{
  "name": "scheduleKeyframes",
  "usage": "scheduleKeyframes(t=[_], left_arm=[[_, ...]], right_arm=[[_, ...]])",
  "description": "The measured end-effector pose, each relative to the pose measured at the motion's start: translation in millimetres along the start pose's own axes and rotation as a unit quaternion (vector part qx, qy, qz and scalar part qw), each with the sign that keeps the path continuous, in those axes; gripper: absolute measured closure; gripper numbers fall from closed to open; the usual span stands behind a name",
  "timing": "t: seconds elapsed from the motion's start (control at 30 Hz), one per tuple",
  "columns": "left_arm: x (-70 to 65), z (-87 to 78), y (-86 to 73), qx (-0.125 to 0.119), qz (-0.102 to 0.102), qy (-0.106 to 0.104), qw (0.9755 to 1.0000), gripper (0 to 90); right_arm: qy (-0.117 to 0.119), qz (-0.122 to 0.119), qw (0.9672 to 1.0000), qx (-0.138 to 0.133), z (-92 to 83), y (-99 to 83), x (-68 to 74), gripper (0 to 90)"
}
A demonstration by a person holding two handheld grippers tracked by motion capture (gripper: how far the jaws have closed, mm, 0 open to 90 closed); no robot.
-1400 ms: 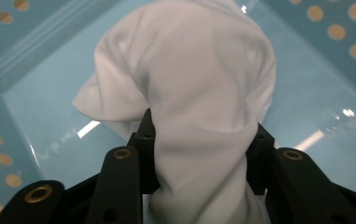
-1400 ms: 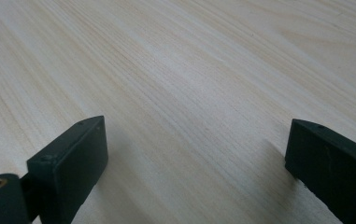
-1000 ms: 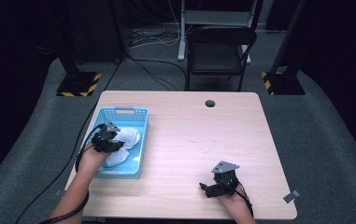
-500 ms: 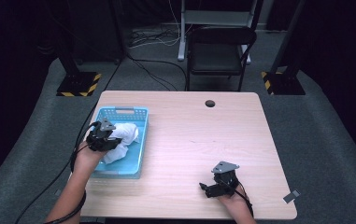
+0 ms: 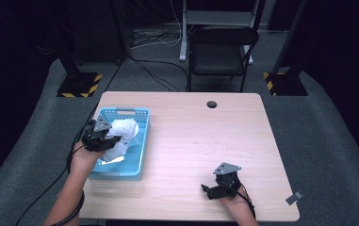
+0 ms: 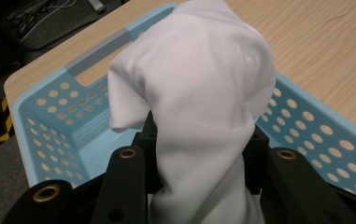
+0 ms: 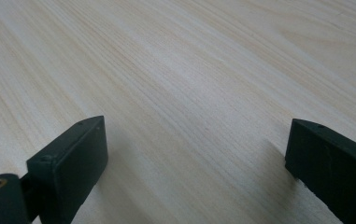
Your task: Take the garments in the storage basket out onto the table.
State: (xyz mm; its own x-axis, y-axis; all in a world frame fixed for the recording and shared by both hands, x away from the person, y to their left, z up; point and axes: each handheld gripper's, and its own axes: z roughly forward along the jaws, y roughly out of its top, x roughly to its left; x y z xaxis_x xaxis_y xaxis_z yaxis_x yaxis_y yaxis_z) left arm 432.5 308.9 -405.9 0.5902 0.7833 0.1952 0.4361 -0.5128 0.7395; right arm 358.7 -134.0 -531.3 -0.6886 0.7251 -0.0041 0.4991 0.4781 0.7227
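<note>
1. White cloth [image 6: 203, 107] is pinched in the left gripper [image 5: 102, 136], whose jaws are closed tight on a fold of it; the fabric bunches up over the jaws and hangs in a loose hump.
2. The cloth sits above the blue perforated basket [image 5: 139, 150], with its lower part trailing down inside the basket [image 6: 306, 126] in the high view.
3. The basket rests on the left part of the light wooden bench [image 5: 191, 141], its long side running from near to far, its grey handle slot at the far end.
4. The right gripper [image 5: 215, 188] lies low on the near right part of the bench, well apart from the basket; its jaws stand wide open over bare wood with nothing between them [image 7: 199, 154].
5. A small dark hole [image 5: 211, 104] marks the far middle of the bench.
6. A black chair [image 5: 219, 52] stands on the grey floor beyond the far edge.
</note>
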Motion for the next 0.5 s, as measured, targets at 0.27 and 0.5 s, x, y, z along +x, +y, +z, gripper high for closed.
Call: scheduleKeyframes(t=[0.27,0.5], left_arm=[[-1.7,-8.4,2.8,-0.015,-0.002,-0.001,0.9999,63.5],[-5.2,-20.4,7.9,-0.034,0.003,0.005,0.9994,63.5]], right_arm=[[0.0,0.0,1.0,0.0,0.0,0.0,0.0,5.3],[0.0,0.0,1.0,0.0,0.0,0.0,0.0,5.2]])
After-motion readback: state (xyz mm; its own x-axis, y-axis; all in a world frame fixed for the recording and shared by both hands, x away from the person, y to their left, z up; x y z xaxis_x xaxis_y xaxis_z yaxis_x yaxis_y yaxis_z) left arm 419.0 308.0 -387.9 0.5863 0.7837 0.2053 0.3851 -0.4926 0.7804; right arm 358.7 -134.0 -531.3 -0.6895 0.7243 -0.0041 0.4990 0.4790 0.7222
